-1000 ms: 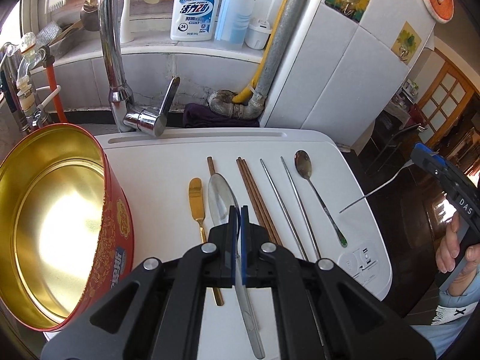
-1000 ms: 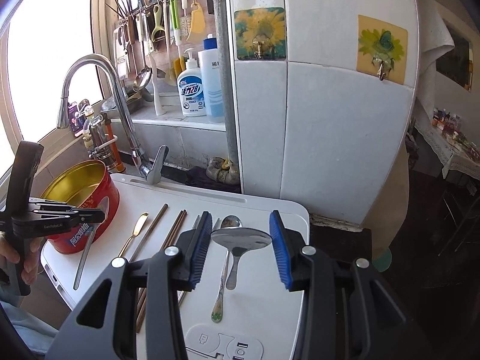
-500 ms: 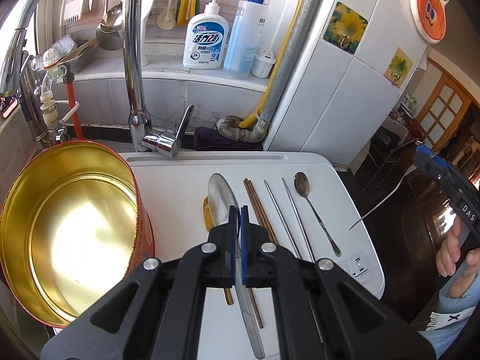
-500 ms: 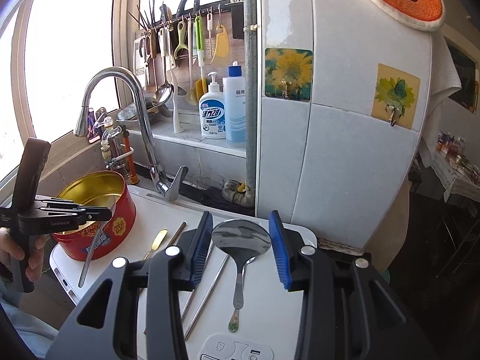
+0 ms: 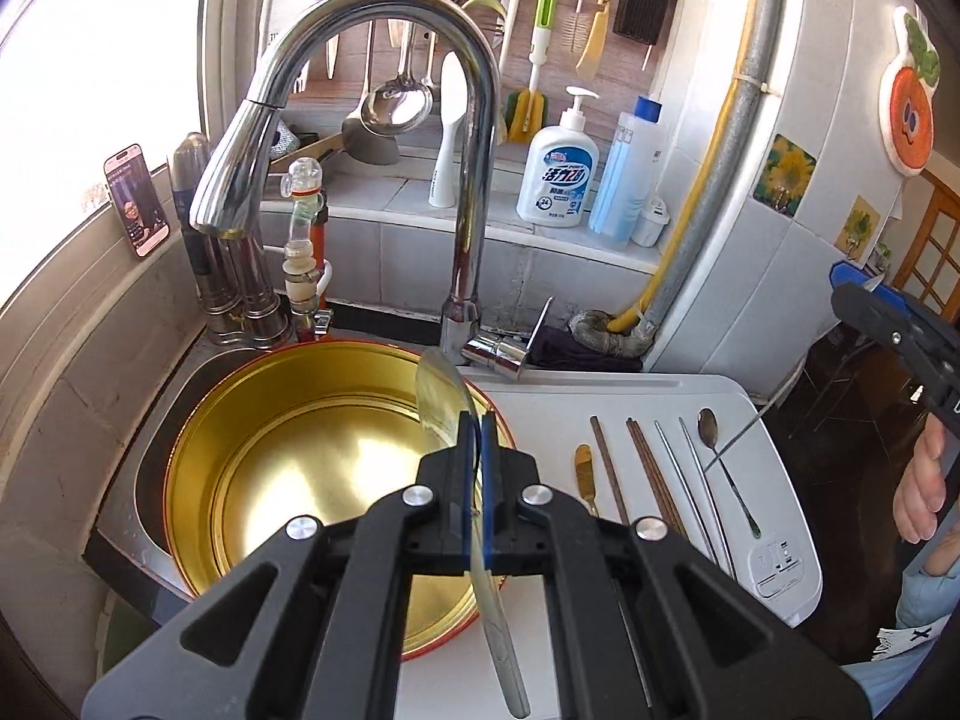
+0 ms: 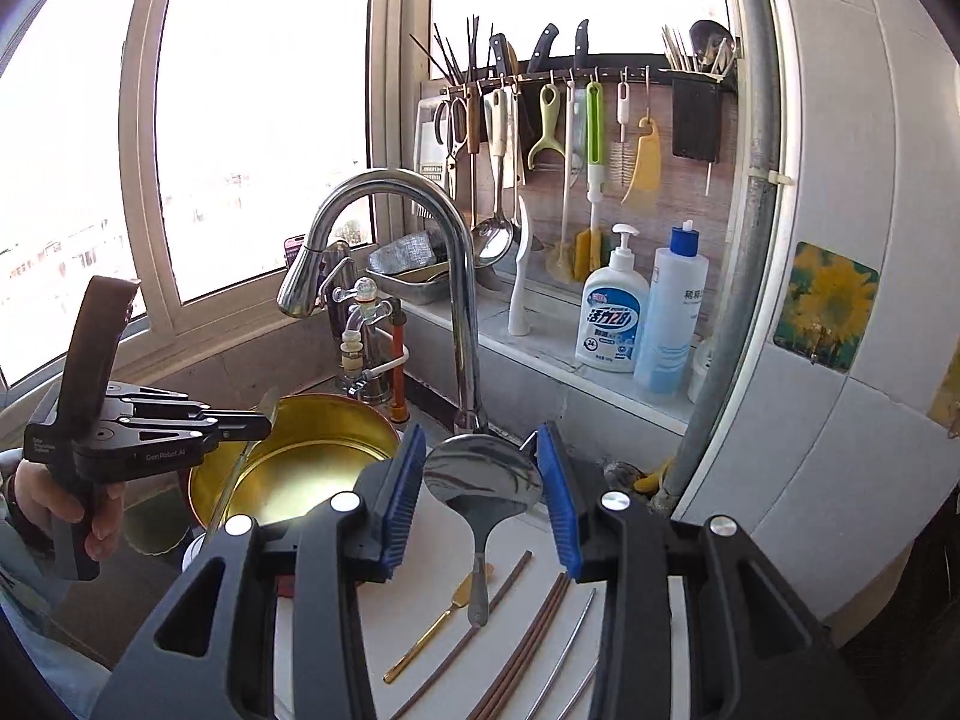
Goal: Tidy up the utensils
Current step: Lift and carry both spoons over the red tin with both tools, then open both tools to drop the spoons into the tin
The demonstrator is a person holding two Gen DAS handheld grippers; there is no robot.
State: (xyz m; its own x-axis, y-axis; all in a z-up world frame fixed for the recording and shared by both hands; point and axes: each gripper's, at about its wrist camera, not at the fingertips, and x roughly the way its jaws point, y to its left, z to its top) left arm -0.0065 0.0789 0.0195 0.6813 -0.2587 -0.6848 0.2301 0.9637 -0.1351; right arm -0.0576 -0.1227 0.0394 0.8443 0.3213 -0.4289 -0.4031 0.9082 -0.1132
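Note:
My left gripper (image 5: 477, 423) is shut on a large steel spoon (image 5: 441, 396), held edge-on with its bowl over the mouth of the gold-lined red tin (image 5: 198, 480). In the right wrist view my right gripper (image 6: 481, 441) is shut on another large steel spoon (image 6: 480, 480), with the blue pads pressing on both sides of its bowl and the handle hanging down. That view also shows the left gripper (image 6: 264, 417) beside the tin (image 6: 336, 408). On the white board (image 5: 630, 396) lie a gold utensil (image 5: 583, 468), brown chopsticks (image 5: 654, 480), steel chopsticks (image 5: 690, 480) and a small spoon (image 5: 711, 429).
A tall chrome faucet (image 5: 474, 180) arches over the tin's far side. Soap bottles (image 5: 558, 180) stand on the ledge behind, under a rail of hanging kitchen tools. A tiled wall and a pipe (image 5: 690, 240) bound the right side. A person's hand (image 5: 924, 480) holds the right gripper.
Both grippers rose and swung left toward the tin. The left spoon went from above the board to over the tin's mouth. The right spoon was carried along, still held.

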